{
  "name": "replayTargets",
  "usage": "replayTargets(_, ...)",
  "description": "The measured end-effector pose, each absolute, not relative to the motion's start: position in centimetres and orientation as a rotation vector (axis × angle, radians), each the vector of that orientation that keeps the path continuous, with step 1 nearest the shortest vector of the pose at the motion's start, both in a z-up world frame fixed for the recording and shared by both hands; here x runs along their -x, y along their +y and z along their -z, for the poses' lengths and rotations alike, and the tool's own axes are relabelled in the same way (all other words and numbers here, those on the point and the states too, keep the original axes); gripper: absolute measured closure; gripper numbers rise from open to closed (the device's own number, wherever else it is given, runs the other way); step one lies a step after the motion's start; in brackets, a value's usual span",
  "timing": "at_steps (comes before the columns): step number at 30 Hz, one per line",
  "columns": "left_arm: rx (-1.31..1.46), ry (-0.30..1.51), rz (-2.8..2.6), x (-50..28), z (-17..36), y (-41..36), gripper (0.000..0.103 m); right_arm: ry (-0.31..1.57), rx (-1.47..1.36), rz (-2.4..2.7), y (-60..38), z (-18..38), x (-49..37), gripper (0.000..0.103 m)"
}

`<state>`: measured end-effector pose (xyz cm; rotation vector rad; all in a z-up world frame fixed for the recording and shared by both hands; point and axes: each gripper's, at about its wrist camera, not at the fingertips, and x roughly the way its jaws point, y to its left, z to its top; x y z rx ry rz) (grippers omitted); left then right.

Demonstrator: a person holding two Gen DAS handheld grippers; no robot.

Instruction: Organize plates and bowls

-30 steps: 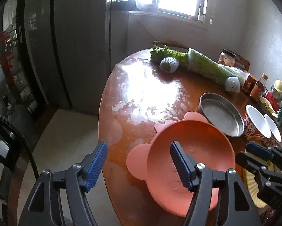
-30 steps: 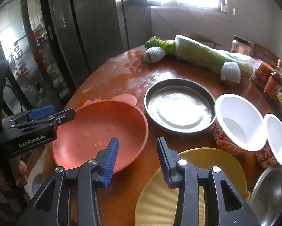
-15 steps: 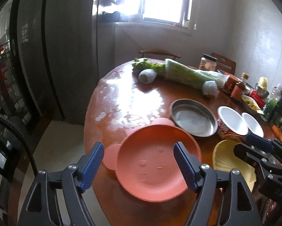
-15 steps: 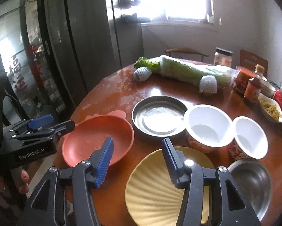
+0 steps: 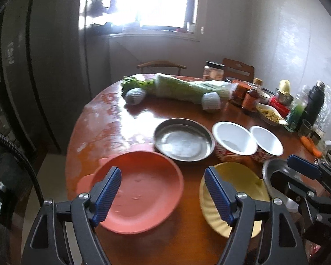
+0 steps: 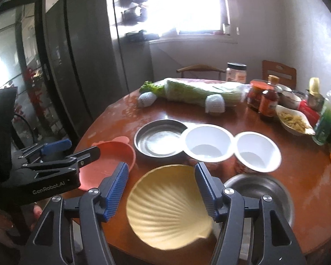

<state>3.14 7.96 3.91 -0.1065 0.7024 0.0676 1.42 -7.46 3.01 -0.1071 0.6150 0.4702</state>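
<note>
Blue-padded left hand-held gripper (image 5: 163,193): jaws wide apart and empty, hanging over the coral plate (image 5: 141,190) without touching it.
Right hand-held gripper (image 6: 162,187): jaws opening, nothing between the pads; the yellow shell dish (image 6: 165,207) lies below them, untouched.
Plates and bowls: two white bowls (image 6: 206,143) side by side, touching; steel pan (image 6: 158,140) just beside them; steel bowl (image 6: 260,192) nearest the right edge.
Layout rationale: all dishes sit singly on the tabletop (image 5: 112,121), apparently unstacked, so sorting is likely not yet done.
</note>
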Motion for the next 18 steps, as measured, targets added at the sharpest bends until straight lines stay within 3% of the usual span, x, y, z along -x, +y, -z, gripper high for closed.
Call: replayTargets(18,0.024,0.737,0.113,-3.7,-3.4,-0.1,0.026,0.632,0.044,-0.346,-15.2,-2.4,3.3,0.038)
